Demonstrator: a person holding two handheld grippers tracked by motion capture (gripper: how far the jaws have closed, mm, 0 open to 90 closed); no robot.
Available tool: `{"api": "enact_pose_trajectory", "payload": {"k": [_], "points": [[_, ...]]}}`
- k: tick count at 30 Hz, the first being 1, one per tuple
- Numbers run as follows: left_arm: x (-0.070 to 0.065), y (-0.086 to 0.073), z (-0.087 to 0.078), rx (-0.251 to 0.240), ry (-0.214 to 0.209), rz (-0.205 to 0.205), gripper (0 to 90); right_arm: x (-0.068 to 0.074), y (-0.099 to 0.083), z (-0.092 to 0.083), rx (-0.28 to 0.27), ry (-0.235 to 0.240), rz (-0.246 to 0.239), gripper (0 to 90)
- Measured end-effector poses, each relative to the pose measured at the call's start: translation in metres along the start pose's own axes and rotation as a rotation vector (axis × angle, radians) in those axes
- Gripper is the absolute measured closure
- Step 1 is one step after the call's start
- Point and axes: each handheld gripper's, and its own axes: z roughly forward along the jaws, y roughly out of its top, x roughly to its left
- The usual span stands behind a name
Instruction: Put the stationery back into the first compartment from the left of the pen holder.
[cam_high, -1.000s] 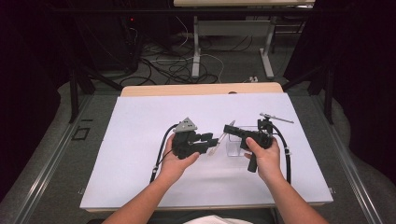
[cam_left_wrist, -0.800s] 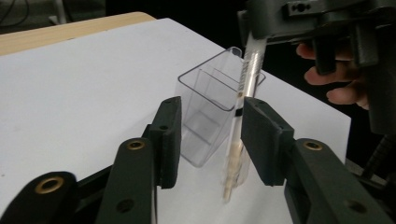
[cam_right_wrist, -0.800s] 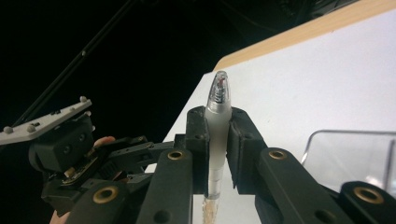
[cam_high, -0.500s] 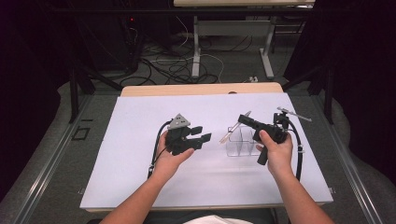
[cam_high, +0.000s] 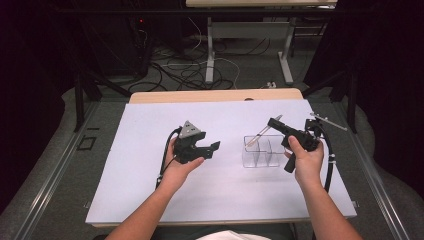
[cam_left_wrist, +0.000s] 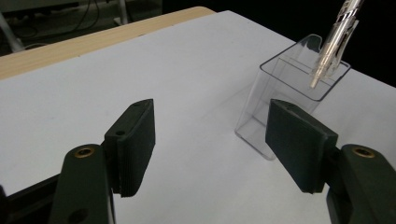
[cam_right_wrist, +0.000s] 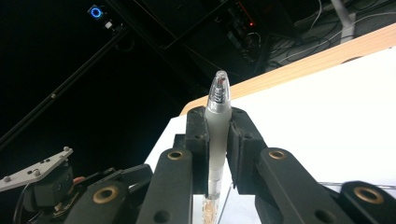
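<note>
A person sits at a counter (cam_high: 150, 200) covered with a white sheet, holding a two-fingered gripper in each hand. The work in hand appears to be putting a pen into a small clear plastic holder with compartments.

The right gripper (cam_high: 274, 123), on the right of the high view, has its fingers (cam_right_wrist: 198, 140) clamped narrowly on a clear-barrelled pen (cam_right_wrist: 217, 121). In the right gripper view the pen stands straight up between the two black pads, its capped end above them. In the high view the pen (cam_high: 261, 134) slants down and to the left, with its lower tip over the back left compartment of the holder (cam_high: 264, 152). In the left gripper view that tip sits at about the level of the holder's rim (cam_left_wrist: 299, 84); whether it is already inside cannot be told.

The left gripper (cam_high: 214, 147) rests well to the left of the holder, apart from it. Its fingers (cam_left_wrist: 133, 140) stand wide with nothing between them, and they have just been opening.

So the pen is picked up and carried to the holder, and the left hand seems to have let go of the holder. What appears to remain is lowering the pen into the compartment and releasing it.
</note>
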Motion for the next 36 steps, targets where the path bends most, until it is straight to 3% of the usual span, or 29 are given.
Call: {"api": "enact_pose_trajectory", "payload": {"k": [3,4,6,7,8,13,14,18,19,25,36], "points": [[0.003,-0.002,0.001,0.020,0.021,-0.018,31.7,-0.004,0.000,-0.001,-0.001,-0.004,-0.049,79.7],[0.004,-0.002,0.001,0.022,0.028,-0.019,31.7,-0.003,0.000,0.000,-0.014,-0.028,-0.055,79.6],[0.006,-0.004,0.001,0.025,0.043,-0.028,31.1,-0.004,-0.002,0.002,-0.032,-0.026,-0.064,79.6],[0.007,-0.004,0.001,0.033,0.039,-0.036,29.9,-0.001,-0.001,0.000,0.011,-0.040,-0.045,79.6],[0.008,-0.005,0.002,0.031,0.040,-0.044,28.3,-0.003,-0.003,0.002,0.002,-0.040,-0.074,79.6],[0.013,-0.008,0.006,0.044,0.040,-0.072,20.6,-0.001,-0.011,0.010,0.041,-0.061,-0.117,79.6],[0.013,-0.008,0.007,0.044,0.041,-0.083,18.4,-0.002,-0.012,0.011,0.044,-0.074,-0.149,79.6],[0.015,-0.009,0.010,0.064,0.042,-0.104,15.8,-0.002,-0.018,0.017,0.058,-0.090,-0.186,79.5],[0.015,-0.010,0.010,0.065,0.045,-0.110,15.6,-0.002,-0.019,0.018,0.063,-0.090,-0.177,79.5],[0.019,-0.011,0.011,0.076,0.053,-0.126,11.0,0.000,-0.029,0.025,0.099,-0.125,-0.267,79.5],[0.025,-0.011,0.008,0.081,0.071,-0.132,2.2,0.003,-0.040,0.035,0.145,-0.157,-0.386,79.2]]}}
